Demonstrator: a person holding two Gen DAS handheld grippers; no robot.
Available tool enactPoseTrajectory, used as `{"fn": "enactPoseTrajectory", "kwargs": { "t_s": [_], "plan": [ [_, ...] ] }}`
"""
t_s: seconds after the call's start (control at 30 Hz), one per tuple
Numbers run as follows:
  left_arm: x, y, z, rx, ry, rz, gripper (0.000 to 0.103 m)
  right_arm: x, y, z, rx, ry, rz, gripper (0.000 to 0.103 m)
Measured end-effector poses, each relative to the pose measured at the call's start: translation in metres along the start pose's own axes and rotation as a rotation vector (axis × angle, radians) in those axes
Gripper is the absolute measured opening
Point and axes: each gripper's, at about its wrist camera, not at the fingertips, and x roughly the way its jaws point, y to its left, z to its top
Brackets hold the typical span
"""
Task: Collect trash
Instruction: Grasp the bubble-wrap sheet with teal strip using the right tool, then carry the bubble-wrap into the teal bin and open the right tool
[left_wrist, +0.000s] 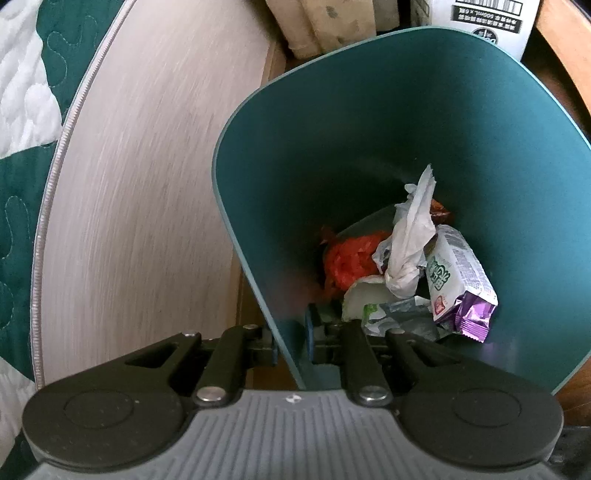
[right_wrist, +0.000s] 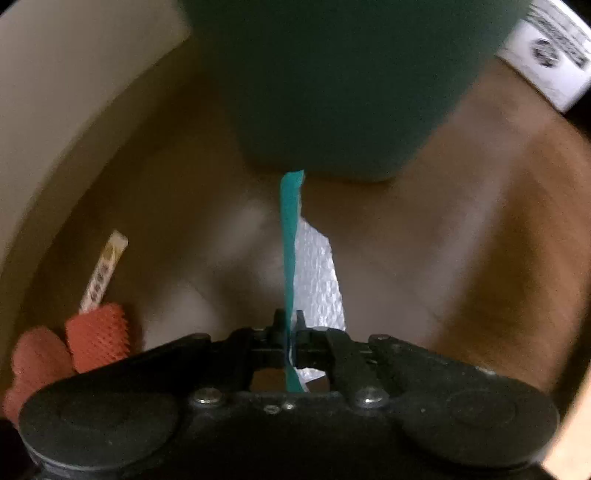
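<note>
A teal bin (left_wrist: 369, 122) fills the left wrist view. My left gripper (left_wrist: 293, 341) is shut on its near wall, one finger inside and one outside. In the bin lie a red plastic bag (left_wrist: 349, 262), a crumpled white tissue (left_wrist: 410, 236), a white and green wrapper with a purple end (left_wrist: 458, 280) and other scraps. In the right wrist view my right gripper (right_wrist: 289, 321) is shut on a thin wrapper (right_wrist: 290, 240), teal outside and silver inside, seen edge-on. The wrapper hangs in front of the bin's outer side (right_wrist: 332, 92), above the brown floor.
A pale wooden panel (left_wrist: 147, 184) and a green and white quilt (left_wrist: 22, 110) lie left of the bin. Cardboard (left_wrist: 325, 26) and a white printed carton (left_wrist: 487, 22) stand behind it. Orange knobbly pieces (right_wrist: 98, 336) and a small paper strip (right_wrist: 103, 269) sit at the lower left.
</note>
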Motion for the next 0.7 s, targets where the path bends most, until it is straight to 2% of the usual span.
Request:
{"fn": "enactPoseTrajectory", "kwargs": {
  "t_s": [0.23, 0.37, 0.5, 0.7],
  "plan": [
    [-0.002, -0.006, 0.01, 0.002, 0.049, 0.018, 0.013, -0.097, -0.043, 0.037, 0.115, -0.05, -0.034, 0.001],
    [-0.002, -0.006, 0.013, 0.011, 0.055, 0.021, 0.013, -0.137, -0.059, 0.052, 0.17, -0.089, -0.041, 0.001],
    [-0.002, -0.006, 0.014, 0.023, 0.061, 0.022, 0.013, -0.171, -0.073, 0.067, 0.214, -0.139, -0.023, 0.001],
    [-0.004, -0.012, 0.017, 0.036, 0.083, 0.029, 0.013, -0.213, -0.091, 0.107, 0.279, -0.245, 0.044, 0.001]
  ]
}}
